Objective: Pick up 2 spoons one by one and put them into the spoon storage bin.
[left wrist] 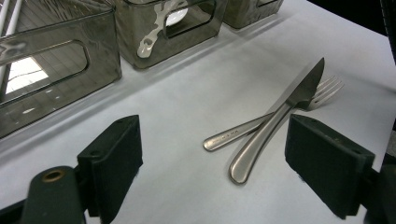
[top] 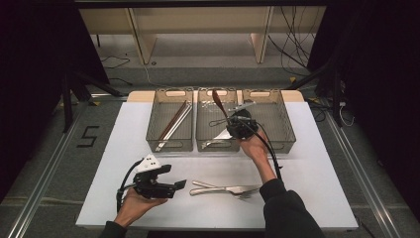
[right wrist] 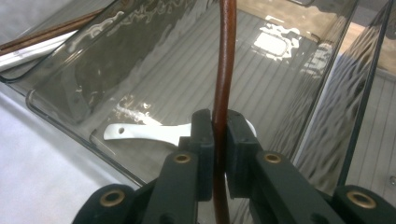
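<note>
- We are clamping the right gripper [top: 236, 120] on the handle of a brown wooden spoon [top: 218, 102], its pads pressing the shaft [right wrist: 222, 93] from both sides.
- We are holding the spoon over the middle basket [top: 200, 130], bowl end pointing up and away from us.
- In the right gripper view, a white spoon [right wrist: 149, 132] is lying on that basket's floor under the jaws.
- We are resting the left gripper [top: 179, 185] low over the white table [top: 307, 168], jaws apart with nothing between them.
- A knife [left wrist: 275, 122] is lying across a fork [left wrist: 322, 91] on the table just ahead of the left gripper.
- Chopsticks [top: 174, 124] are lying in the left basket [top: 154, 119].
</note>
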`<state>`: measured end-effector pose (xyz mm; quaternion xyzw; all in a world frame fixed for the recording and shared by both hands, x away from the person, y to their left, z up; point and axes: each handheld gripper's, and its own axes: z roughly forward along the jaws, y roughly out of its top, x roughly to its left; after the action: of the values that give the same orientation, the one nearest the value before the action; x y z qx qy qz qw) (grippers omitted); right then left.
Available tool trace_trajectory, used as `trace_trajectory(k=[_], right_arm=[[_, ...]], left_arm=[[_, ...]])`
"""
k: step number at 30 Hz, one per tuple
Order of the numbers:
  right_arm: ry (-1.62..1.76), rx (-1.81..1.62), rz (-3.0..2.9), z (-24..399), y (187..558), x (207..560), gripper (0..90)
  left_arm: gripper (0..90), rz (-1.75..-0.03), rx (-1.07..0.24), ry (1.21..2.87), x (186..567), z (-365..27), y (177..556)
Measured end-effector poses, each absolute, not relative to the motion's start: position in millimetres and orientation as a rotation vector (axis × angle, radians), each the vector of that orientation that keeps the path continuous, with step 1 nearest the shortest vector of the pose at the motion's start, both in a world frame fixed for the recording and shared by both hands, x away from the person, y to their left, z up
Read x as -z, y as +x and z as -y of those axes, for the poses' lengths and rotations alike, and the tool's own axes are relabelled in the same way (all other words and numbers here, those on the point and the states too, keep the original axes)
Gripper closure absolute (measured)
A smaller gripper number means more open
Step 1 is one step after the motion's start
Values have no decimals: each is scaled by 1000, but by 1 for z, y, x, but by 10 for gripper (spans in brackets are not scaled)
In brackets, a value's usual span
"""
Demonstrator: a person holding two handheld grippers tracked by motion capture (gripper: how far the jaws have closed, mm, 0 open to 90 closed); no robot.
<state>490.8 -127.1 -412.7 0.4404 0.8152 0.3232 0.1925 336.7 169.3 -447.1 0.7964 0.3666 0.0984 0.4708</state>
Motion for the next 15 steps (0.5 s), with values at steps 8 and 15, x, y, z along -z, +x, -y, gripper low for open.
trace_trajectory(k=[8,15], right_arm=[[1243,-904,-2309,127,490,414,665],[1194,-979,-2320,130,481,404,530]], left_arm=[[184,-898,-240,1953,447,-169,337],[184,-900,-242,1949,447,-170,337]])
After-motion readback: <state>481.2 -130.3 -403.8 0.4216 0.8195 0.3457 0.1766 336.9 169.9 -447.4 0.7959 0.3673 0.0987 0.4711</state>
